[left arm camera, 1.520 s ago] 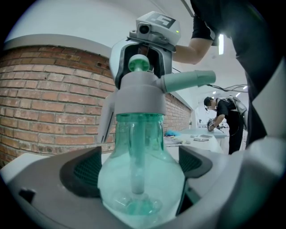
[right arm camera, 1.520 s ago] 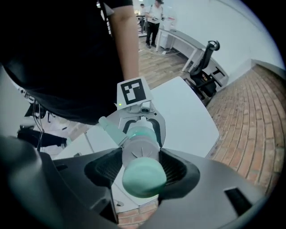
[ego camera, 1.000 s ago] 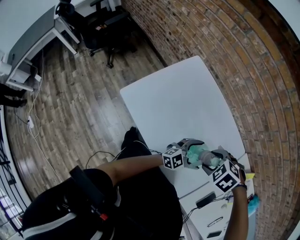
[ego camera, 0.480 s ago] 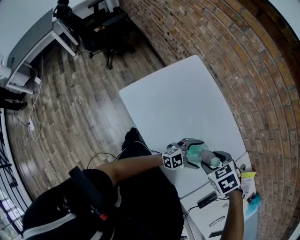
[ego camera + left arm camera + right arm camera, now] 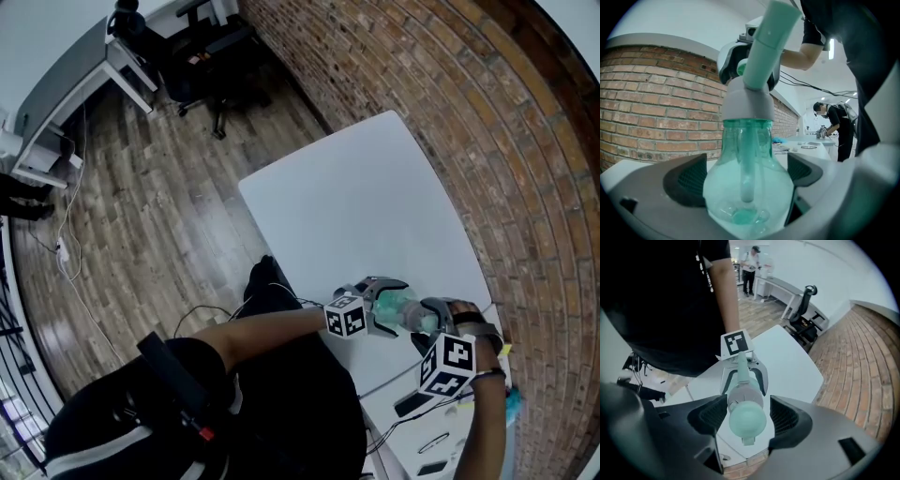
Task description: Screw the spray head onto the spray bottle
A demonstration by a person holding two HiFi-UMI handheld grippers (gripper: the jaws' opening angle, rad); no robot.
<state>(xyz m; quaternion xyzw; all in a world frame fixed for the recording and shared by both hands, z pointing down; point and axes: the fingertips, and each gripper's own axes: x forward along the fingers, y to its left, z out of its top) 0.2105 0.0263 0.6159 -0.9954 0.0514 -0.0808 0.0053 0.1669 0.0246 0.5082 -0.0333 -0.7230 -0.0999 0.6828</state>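
**A:** What takes up most of the scene?

**B:** Seen from above, a brick wall (image 5: 450, 84) curves down the right side and a wooden floor (image 5: 159, 206) spreads out on the left. A white table (image 5: 356, 206) stands against the wall. A person (image 5: 281, 412) in dark clothing is at the table's near end, with a gripper in each hand.

**A:** Where is the spray bottle?

**B:** The spray bottle (image 5: 392, 302) is clear green and is held in the air over the table's near edge, between the two grippers. The left gripper (image 5: 398, 307) is clamped on its rounded body. In the left gripper view, the body fills the gap between the jaws and both dark pads (image 5: 684, 180) press against its sides.

**A:** And the spray head?

**B:** The spray head (image 5: 761, 61) is pale green with a grey collar (image 5: 746, 103). The collar sits over the bottle's neck and covers its mouth. The green part leans off to one side of the neck. A thin tube (image 5: 746, 178) hangs from it inside the bottle. I cannot tell how far the collar is threaded on.

**A:** What is the right gripper doing?

**B:** The right gripper (image 5: 431, 314) faces the left gripper and is closed on the spray head from the opposite end. In the right gripper view, the head's rounded end sits between the jaws with a pad close against each side. Beyond it is the left gripper's marker cube (image 5: 736, 343).
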